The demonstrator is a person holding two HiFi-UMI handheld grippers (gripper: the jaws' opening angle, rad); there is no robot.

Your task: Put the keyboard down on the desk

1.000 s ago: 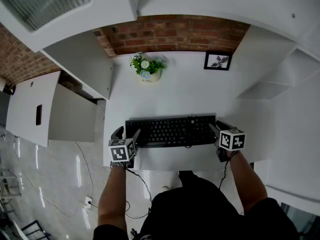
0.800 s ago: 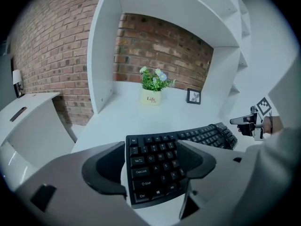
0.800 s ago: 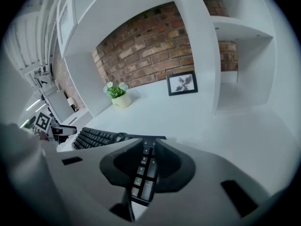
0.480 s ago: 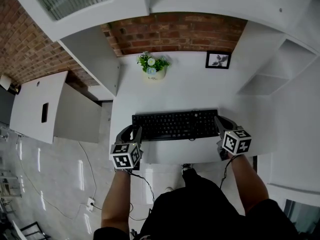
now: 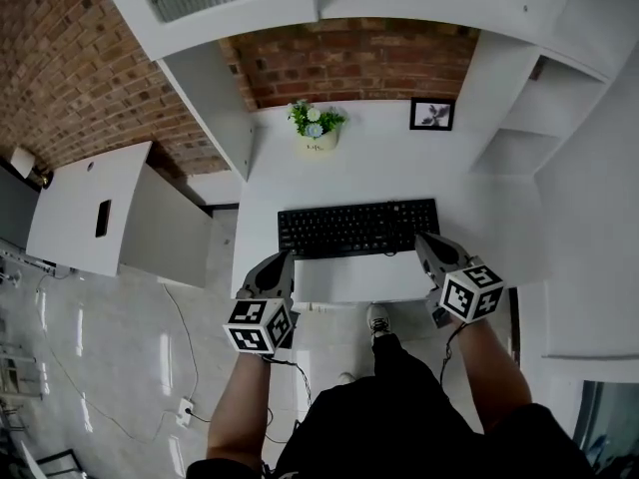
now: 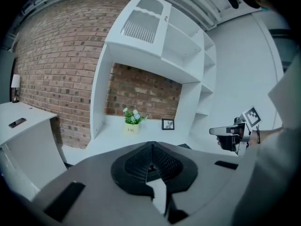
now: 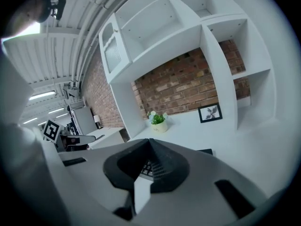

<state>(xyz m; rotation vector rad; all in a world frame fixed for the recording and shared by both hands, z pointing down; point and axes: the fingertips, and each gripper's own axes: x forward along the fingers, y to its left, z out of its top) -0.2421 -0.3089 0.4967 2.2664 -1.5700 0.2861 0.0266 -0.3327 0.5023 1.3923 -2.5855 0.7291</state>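
Backs left gripper and right gripper off keyboard, jaws just clamped together empty; leaves it on desk, likely done

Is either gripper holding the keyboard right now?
No, the keyboard lies on the desk, and the left gripper and right gripper are both shut on nothing.

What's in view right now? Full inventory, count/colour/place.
keyboard: 1, black, flat on the desk near its front edge
potted plant: 1, green with pale flowers, back of desk
picture frame: 1, black, back right of desk
desk: 1, white, against brick wall
side cabinet: 1, white, left of desk
left gripper: 1, grey, off desk's front left, jaws just closed, empty
right gripper: 1, grey, by keyboard's right end, shut, empty
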